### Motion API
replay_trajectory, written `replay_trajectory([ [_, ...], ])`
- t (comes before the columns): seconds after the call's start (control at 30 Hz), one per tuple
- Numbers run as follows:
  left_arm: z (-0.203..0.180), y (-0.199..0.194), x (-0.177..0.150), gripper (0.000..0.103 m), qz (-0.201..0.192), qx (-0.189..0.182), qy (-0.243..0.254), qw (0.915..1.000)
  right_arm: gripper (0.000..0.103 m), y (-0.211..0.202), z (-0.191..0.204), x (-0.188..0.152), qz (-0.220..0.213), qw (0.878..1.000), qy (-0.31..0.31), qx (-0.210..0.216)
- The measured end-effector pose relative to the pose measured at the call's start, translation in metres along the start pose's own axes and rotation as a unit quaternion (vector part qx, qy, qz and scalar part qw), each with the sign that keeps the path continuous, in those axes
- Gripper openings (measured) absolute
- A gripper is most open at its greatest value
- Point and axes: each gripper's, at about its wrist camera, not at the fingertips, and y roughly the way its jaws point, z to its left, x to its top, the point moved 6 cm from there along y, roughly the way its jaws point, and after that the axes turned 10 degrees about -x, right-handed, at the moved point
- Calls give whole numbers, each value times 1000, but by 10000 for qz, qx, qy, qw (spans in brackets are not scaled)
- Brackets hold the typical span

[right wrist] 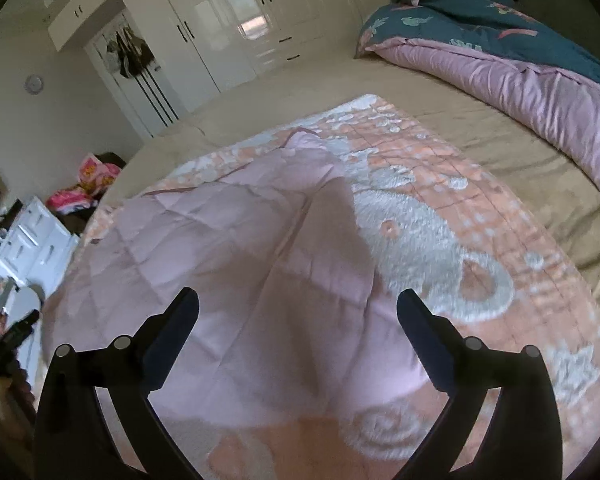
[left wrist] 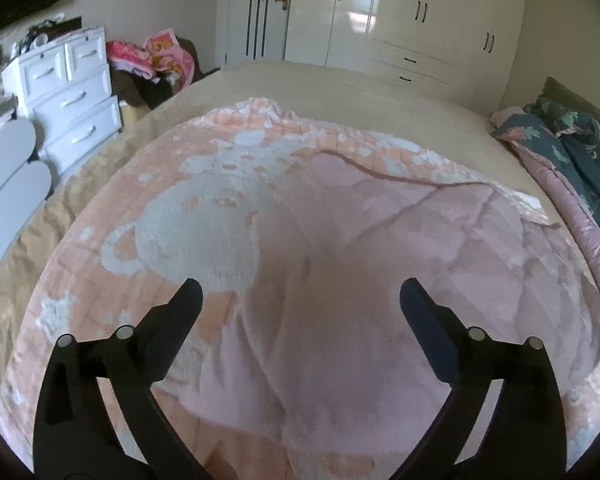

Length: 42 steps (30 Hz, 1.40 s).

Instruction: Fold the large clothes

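No writing or brand can be read anywhere. At the far left stands a white chest of drawers [left wrist: 72, 108] with moulded fronts and a heap of bright pink cloth [left wrist: 156, 54] beside it. The peach fleece blanket [left wrist: 204, 216], plush with a pale raised pattern, lies spread on the tan bed [left wrist: 340, 88], its smooth quilted pink lining [right wrist: 204, 256] folded over the top. The left gripper [left wrist: 300, 298] and right gripper [right wrist: 298, 306] both hang above it, jaws spread wide, nothing between them. At the right lies a rumpled teal-and-mauve satin duvet [right wrist: 540, 76]; its print looks floral, though blurred.
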Motion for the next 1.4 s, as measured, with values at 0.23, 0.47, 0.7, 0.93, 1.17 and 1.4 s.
replay_trajectory([
  [0.23,14,-5,-52,94,291,-396,-1049,9933,99,-5,-10,-33,257,9976,640,89],
  [0.47,32,13,-96,94,500,-1213,-2761,9521,99,24,-12,-61,801,9894,1186,260],
  [0.7,31,40,-95,95,337,-1475,-3215,9348,99,51,-4,-65,807,9828,1547,602],
  [0.93,22,65,-84,95,144,-1489,-3299,9321,99,73,-1,-54,515,9798,1772,767],
  [1.17,16,72,-74,74,-79,-1430,-2988,9435,81,81,8,-48,227,9823,1664,824],
  [1.4,-7,58,-50,34,-128,-1270,-2196,9672,39,65,31,-32,-56,9901,1023,957],
])
